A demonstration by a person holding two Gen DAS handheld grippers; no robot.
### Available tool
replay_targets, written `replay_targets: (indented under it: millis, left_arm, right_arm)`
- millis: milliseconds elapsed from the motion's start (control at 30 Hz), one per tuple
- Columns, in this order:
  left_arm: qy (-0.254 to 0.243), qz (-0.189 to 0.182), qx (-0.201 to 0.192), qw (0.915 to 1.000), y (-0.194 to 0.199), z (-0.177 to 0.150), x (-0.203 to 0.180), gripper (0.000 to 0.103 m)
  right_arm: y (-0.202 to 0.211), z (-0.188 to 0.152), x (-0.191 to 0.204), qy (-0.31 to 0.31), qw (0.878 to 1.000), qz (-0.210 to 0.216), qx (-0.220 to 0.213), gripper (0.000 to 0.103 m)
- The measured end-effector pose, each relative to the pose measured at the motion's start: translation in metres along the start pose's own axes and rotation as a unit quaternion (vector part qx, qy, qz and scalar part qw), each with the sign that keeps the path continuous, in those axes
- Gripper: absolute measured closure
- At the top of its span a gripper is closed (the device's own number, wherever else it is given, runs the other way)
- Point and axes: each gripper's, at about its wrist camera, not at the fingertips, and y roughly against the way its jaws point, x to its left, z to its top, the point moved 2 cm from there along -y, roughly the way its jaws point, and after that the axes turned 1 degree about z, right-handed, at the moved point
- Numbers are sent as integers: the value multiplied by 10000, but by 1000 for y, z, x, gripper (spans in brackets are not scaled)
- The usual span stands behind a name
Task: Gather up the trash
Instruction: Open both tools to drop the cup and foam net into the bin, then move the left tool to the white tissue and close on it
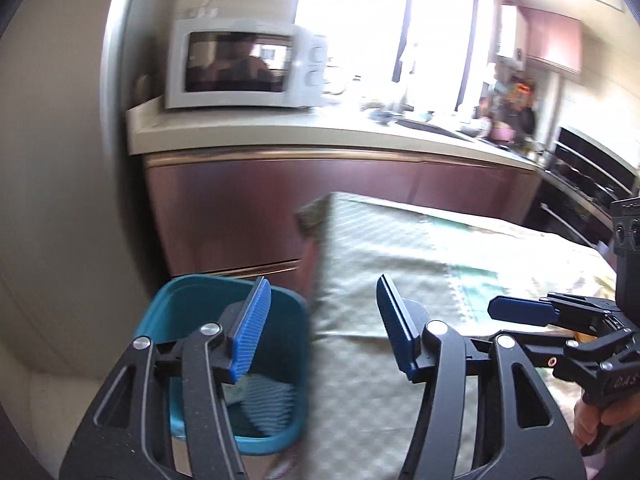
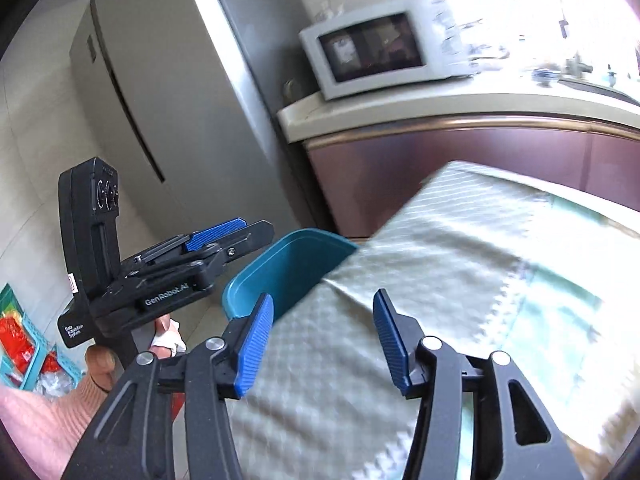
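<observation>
The left gripper [image 1: 320, 328] hangs with its blue fingers [image 1: 254, 328] wide apart and nothing between them, above the line where the teal bin [image 1: 192, 304] meets the left edge of the table [image 1: 400, 248]. The bin stands on the floor just beside that edge; light, striped material lies in its bottom, too blurred to identify. The right gripper [image 2: 324, 344] is held over the green checked tablecloth [image 2: 460, 264] near the same edge, fingers likewise spread and holding nothing. A white microwave [image 1: 244, 64] sits at the left end of the kitchen worktop [image 1: 280, 128], beside a grey refrigerator [image 2: 168, 92].
</observation>
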Motion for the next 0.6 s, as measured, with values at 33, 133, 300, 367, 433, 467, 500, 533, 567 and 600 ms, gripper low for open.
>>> replay_targets:
  millis: [33, 133, 300, 367, 433, 467, 500, 533, 567, 600]
  left_arm:
    - [-74, -154, -8, 9999, 1, 1, -13, 43]
    - [-290, -583, 25, 9979, -1, 2, -52, 41]
    - [-580, -1194, 193, 9910, -10, -5, -123, 38]
    - [-674, -1419, 274, 9872, -14, -9, -150, 38]
    - [-794, -1592, 314, 9836, -16, -12, -173, 37]
    - [-860, -1655, 323, 9819, -16, -14, -183, 36]
    - [-927, -1706, 331, 9804, -16, -15, -194, 36]
    - [-979, -1757, 343, 9790, -17, -17, -203, 36]
    - [-1024, -1800, 361, 9777, -20, -16, -210, 36]
    - [-1060, -1832, 379, 9766, -23, -17, -216, 36]
  right_arm:
    - [16, -4, -8, -67, 9999, -90, -87, 52]
    - [57, -16, -29, -315, 9982, -393, -325, 50]
    - [121, -38, -70, -721, 9885, -1154, -662, 45]
    - [142, -46, -85, -864, 9829, -1436, -765, 45]
    - [160, -53, -103, -1049, 9763, -1689, -856, 45]
    - [170, -56, -114, -1135, 9726, -1816, -902, 45]
    - [178, -59, -124, -1209, 9693, -1925, -937, 44]
    - [184, -61, -133, -1284, 9656, -2041, -971, 43]
    - [188, -63, -140, -1354, 9622, -2146, -989, 41]
    - [191, -64, -147, -1403, 9597, -2224, -992, 41]
